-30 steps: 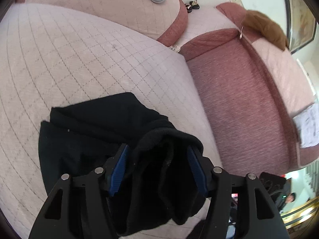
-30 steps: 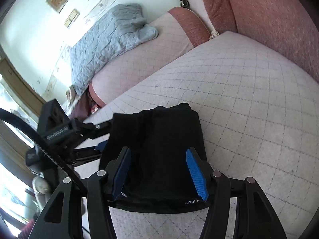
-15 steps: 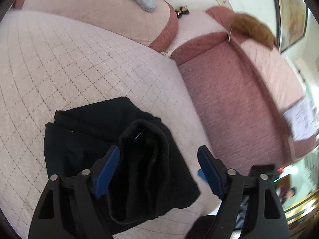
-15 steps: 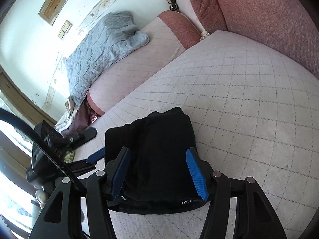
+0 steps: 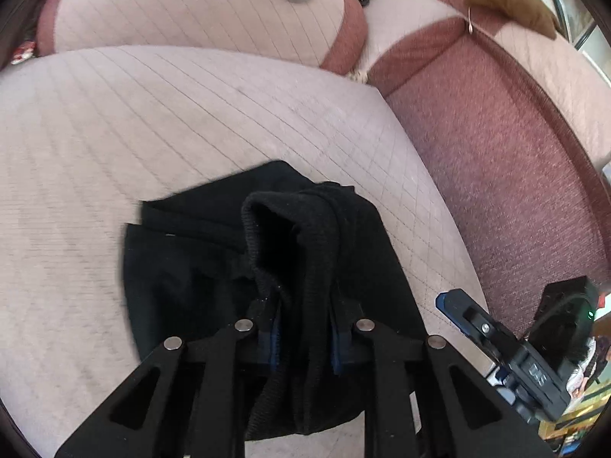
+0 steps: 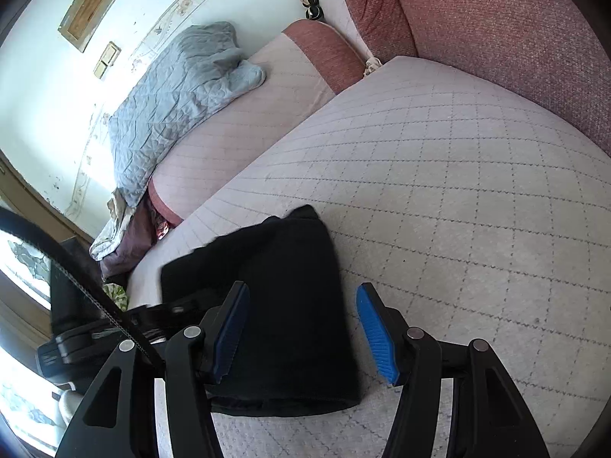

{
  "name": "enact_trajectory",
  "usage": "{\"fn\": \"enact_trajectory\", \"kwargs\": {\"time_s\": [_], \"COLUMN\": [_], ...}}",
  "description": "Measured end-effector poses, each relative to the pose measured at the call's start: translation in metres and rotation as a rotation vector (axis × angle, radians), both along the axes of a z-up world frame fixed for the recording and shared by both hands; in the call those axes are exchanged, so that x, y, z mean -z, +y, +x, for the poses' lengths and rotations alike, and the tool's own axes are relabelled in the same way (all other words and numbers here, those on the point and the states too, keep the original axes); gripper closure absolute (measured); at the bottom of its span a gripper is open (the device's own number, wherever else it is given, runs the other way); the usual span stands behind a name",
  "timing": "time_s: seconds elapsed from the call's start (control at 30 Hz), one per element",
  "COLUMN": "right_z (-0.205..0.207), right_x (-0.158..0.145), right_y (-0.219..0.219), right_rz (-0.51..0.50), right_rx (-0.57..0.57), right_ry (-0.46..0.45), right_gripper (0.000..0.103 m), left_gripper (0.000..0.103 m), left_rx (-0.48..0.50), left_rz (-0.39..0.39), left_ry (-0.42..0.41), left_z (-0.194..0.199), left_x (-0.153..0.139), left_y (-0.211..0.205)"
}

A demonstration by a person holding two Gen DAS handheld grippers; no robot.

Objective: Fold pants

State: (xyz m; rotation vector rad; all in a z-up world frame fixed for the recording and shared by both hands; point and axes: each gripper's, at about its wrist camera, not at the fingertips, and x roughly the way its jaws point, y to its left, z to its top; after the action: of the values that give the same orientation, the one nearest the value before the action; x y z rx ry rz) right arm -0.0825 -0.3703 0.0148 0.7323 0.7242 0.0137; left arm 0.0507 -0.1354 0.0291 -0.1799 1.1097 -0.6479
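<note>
The black pants lie folded in a compact bundle on the quilted pale pink cushion. My left gripper is shut on a bunched ribbed fold of the pants, which stands up between its blue pads. In the right wrist view the pants lie as a flat dark rectangle. My right gripper is open and hovers over the near end of the bundle, one pad on each side, gripping nothing. The right gripper also shows at the lower right of the left wrist view.
A dark red sofa back rises to the right of the cushion. A second cushion with a grey-blue quilted blanket lies beyond. A brown cloth sits on the sofa top. Crumpled clothes lie past the cushion's left edge.
My left gripper was open around the raised fold half a second ago and has now shut on it. My right gripper stays open and has drawn back slightly.
</note>
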Motion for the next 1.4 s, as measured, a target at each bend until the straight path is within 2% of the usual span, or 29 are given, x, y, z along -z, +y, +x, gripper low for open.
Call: {"fn": "enact_trajectory", "kwargs": {"time_s": [0.13,0.23,0.3,0.4,0.43,0.57,0.7,0.8,0.9,1.0,1.23,1.27,1.4], "right_z": [0.003,0.006,0.008,0.009,0.010,0.011,0.007,0.000,-0.002,0.002,0.012,0.015,0.019], "right_x": [0.003,0.006,0.008,0.010,0.011,0.012,0.006,-0.002,-0.008,-0.003,0.015,0.017,0.020], "right_y": [0.003,0.008,0.012,0.019,0.021,0.026,0.034,0.037,0.045,0.058,0.069,0.072,0.093], "right_rz": [0.005,-0.004,-0.013,-0.036,-0.043,-0.051,-0.062,-0.039,0.025,0.093,0.152,0.159,0.084], "right_rx": [-0.014,-0.028,-0.037,-0.053,-0.059,-0.073,-0.076,-0.084,-0.150,-0.232,-0.296,-0.318,-0.378], "right_ry": [0.011,0.028,0.039,0.055,0.060,0.064,0.028,-0.036,-0.101,-0.098,-0.026,-0.011,0.028], "right_gripper": [0.039,0.039,0.039,0.039,0.039,0.039,0.039,0.039,0.039,0.039,0.039,0.039,0.039], "left_gripper": [0.083,0.082,0.081,0.077,0.072,0.066,0.066,0.063,0.057,0.056,0.049,0.044,0.043], "left_rx": [-0.058,-0.101,-0.116,-0.143,-0.150,-0.147,-0.236,-0.298,-0.276,-0.254,-0.334,-0.344,-0.361], "left_rz": [0.048,0.127,0.151,0.106,0.093,0.014,-0.016,-0.067,-0.093,-0.118,-0.053,-0.049,-0.038], "left_ry": [-0.008,0.036,0.051,0.077,0.083,0.098,0.069,0.035,0.032,0.061,0.160,0.151,0.123], "left_z": [0.000,0.009,0.009,0.011,0.011,0.011,0.008,0.003,0.002,0.010,0.037,0.035,0.026], "left_x": [-0.003,0.019,0.032,0.037,0.036,0.024,0.005,-0.008,-0.010,0.003,0.056,0.058,0.047], "left_y": [0.026,0.037,0.044,0.057,0.059,0.078,0.109,0.121,0.111,0.090,0.074,0.075,0.086]}}
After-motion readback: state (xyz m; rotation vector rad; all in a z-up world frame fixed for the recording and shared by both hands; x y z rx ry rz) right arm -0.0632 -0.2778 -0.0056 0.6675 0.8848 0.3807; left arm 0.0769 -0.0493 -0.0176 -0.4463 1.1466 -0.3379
